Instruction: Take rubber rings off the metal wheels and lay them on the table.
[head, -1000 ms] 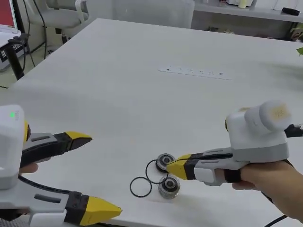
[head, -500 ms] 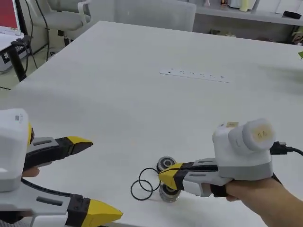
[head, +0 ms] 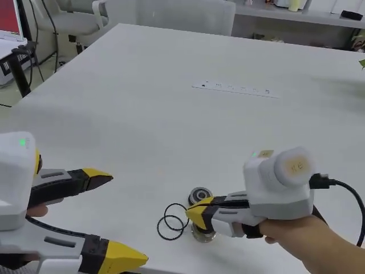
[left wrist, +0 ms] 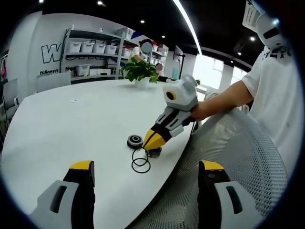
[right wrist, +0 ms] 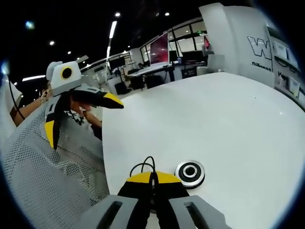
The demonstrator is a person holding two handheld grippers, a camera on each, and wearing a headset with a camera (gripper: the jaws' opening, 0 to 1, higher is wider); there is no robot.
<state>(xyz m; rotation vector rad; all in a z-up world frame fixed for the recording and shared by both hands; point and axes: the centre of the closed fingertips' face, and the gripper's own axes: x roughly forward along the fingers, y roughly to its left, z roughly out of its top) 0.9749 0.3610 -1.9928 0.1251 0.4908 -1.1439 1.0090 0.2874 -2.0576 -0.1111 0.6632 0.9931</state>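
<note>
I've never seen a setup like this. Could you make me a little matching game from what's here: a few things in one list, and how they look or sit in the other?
Things:
1. left tongs
2. right tongs
3. rubber rings
4. plant

Descriptions:
A. black, overlapping, flat on the table
B. green and leafy
C. closed, tips at the metal wheels
D. wide open

Pairs: 1-D, 2-C, 3-A, 4-B.

Two overlapping rubber rings (head: 173,222) on the bench (head: 142,114) near its front edge, two metal wheels (head: 199,196) just right, one behind the other, right gripper (head: 191,214) over the nearer, power strip (head: 236,89) far behind
</note>
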